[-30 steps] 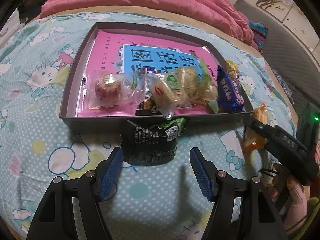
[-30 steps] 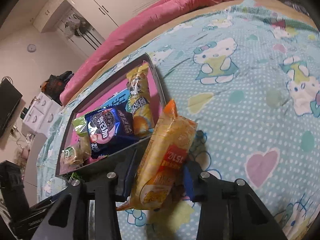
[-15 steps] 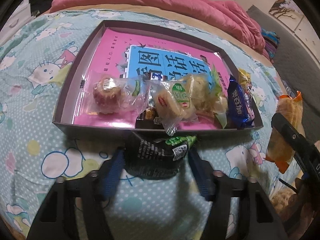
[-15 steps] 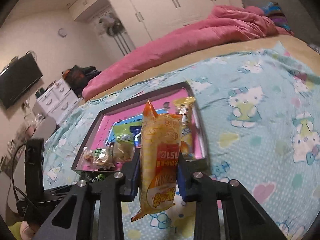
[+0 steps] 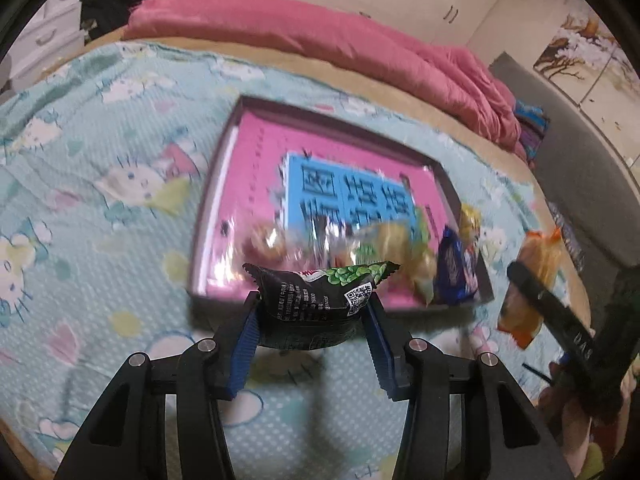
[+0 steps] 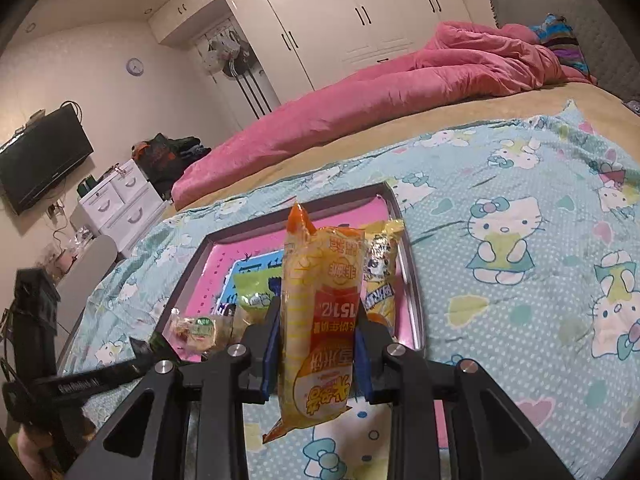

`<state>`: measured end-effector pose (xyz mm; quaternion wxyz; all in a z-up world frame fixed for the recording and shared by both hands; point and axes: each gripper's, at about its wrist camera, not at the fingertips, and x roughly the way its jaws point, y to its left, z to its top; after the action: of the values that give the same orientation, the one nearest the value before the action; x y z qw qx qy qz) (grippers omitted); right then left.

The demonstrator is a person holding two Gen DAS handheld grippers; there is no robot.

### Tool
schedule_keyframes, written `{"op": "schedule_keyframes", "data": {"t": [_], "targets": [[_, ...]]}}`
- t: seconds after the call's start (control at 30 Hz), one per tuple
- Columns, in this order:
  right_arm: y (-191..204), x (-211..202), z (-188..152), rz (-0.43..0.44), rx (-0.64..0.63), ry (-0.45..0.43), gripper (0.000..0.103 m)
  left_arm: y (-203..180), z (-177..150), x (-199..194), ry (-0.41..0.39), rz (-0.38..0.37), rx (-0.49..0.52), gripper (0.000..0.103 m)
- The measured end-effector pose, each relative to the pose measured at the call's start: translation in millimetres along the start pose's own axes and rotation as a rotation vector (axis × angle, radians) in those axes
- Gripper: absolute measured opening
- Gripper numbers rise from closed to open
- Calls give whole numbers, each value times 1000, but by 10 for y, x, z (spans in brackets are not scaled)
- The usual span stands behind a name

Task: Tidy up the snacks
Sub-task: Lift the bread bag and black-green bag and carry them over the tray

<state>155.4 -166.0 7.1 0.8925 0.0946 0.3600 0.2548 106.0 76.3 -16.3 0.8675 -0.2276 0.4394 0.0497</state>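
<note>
Two snack packets are held in the air above the bed, one in each hand-held gripper. The left hand-held gripper [image 5: 312, 316] is closed on a black packet [image 5: 316, 300] with green print and a QR code; the blue pads [image 5: 244, 340] press it from both sides and the packet bulges between them. The packet hangs in front of the near edge of the dark tray [image 5: 448, 188], at about 12 o'clock from the fingers.

The right hand-held gripper [image 6: 316, 344] is closed on a tall orange-yellow packet [image 6: 320, 320], which stands upright with its red label turned upside down. Its top end reaches up over the tray [image 6: 412, 280] in the right wrist view. In the left wrist view this same packet [image 5: 532, 280] shows at about 3 o'clock, just outside the right side of the tray.

Inside the tray lies a pink and blue book [image 5: 352, 192]. Along the near side of the tray there are several wrapped snacks, blurred in the left view: a clear wrapped round cake [image 5: 266, 240], a blue packet [image 5: 454, 276] and a yellow packet [image 6: 382, 276] by the right wall.

The tray rests on a light blue cartoon-cat bedsheet [image 6: 520, 280]. A pink quilt [image 6: 380, 104] lies at 12 o'clock, along the far side of the bed.
</note>
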Motion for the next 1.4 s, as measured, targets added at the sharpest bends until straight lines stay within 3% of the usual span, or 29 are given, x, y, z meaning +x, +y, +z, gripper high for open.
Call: {"op": "schedule_keyframes", "data": {"t": [0.77,1.07,1.4], "targets": [[568,455,109,94,-177,14,31,23,244,214,-14,54,21,51],[600,731,61,75,-208,63,31,45,288,261,-14,56,16,52],[563,849,75,13,-235,56,31,29,280,282,-14,71,27,52]]}}
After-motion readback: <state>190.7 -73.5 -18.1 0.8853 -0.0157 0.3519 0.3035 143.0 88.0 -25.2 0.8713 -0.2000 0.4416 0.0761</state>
